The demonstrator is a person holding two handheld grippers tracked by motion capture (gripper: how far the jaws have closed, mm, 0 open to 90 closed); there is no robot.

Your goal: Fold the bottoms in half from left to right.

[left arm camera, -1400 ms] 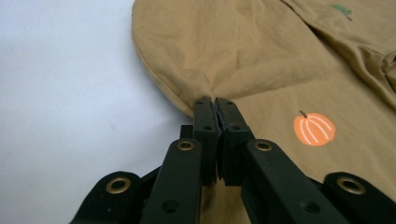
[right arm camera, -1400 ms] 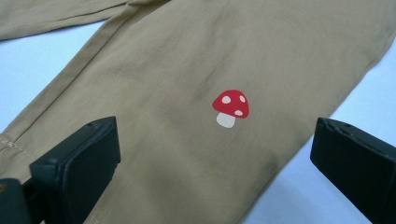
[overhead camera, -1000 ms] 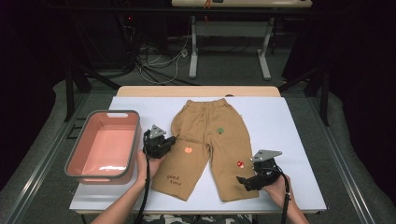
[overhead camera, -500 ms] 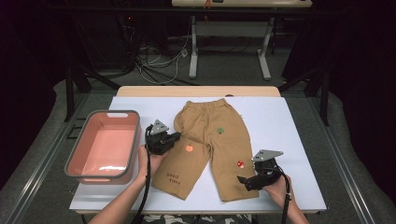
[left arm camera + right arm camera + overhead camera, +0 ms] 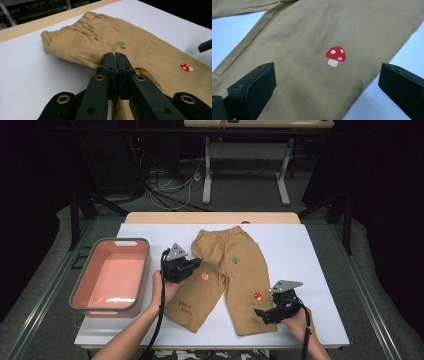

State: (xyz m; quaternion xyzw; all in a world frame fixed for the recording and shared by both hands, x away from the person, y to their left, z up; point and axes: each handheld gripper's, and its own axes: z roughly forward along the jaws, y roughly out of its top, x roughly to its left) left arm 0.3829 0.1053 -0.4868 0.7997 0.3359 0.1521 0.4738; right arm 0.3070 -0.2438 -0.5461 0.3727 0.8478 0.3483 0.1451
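1. While your left gripper (image 5: 115,58) is pinched shut on the trousers' (image 5: 227,270) left leg, seemingly catching fabric, lift slowly.
2. Right gripper (image 5: 324,82) gapes empty over the mushroom (image 5: 335,56) leg; trousers lie flat mid-surface (image 5: 310,250).

A dark lab: white-topped table (image 5: 310,250), floor cables (image 5: 170,190), metal-framed benches (image 5: 245,170) behind
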